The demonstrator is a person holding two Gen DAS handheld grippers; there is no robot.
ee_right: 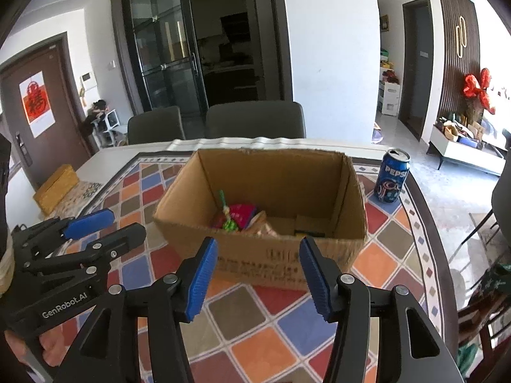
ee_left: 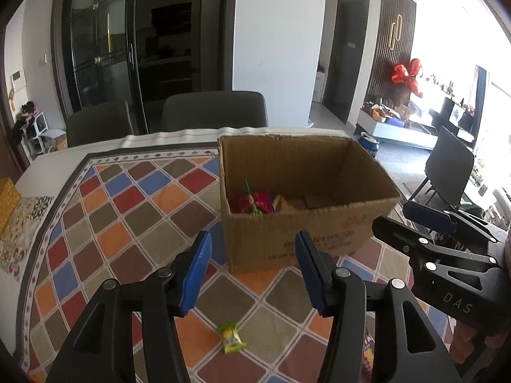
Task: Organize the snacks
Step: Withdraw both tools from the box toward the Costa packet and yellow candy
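the left gripper (ee_left: 252, 271) is hovering spread wide and gripping nothing above the colourful diamond-patterned tablecloth (ee_left: 134, 220), with a small yellow-green wrapped snack (ee_left: 230, 337) lying on the cloth just below it. the right gripper (ee_right: 255, 274) is likewise hanging released and bare. the open brown cardboard box (ee_right: 265, 204) is sitting ahead, holding red and green snack packets (ee_right: 238, 217). a blue pepsi can (ee_right: 391, 175) is standing upright right of the box.

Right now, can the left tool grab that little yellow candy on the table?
Probably yes. The left tool is open, and the yellow candy lies bare on the tablecloth just below it, nothing covering it.
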